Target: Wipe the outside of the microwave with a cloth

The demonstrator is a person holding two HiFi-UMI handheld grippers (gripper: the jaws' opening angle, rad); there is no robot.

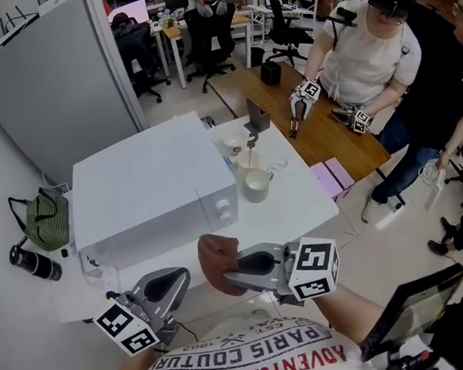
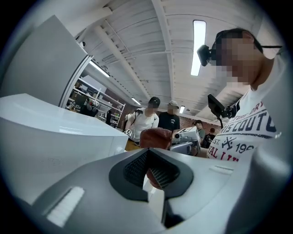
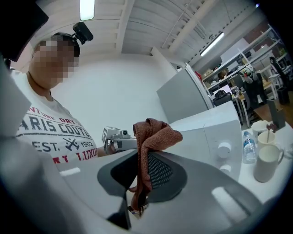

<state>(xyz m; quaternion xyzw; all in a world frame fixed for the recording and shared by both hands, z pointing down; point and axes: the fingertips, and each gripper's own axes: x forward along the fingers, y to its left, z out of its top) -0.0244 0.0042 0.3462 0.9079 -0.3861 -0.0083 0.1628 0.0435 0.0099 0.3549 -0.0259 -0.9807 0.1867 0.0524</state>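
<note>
Right hand-held gripper clamps cloth (rust-brown) near microwave.

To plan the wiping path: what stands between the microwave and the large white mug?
A small plastic bottle stands there, near the microwave's knob side; the right gripper view shows it clearly.

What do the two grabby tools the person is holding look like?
The left gripper and the right gripper are smooth, rounded, light grey plastic shells. Each carries a white cube printed with black square markers. Inside the jaws sit dark, mesh-textured pads. No cables show. The person wears a white T-shirt with red and dark lettering.
</note>
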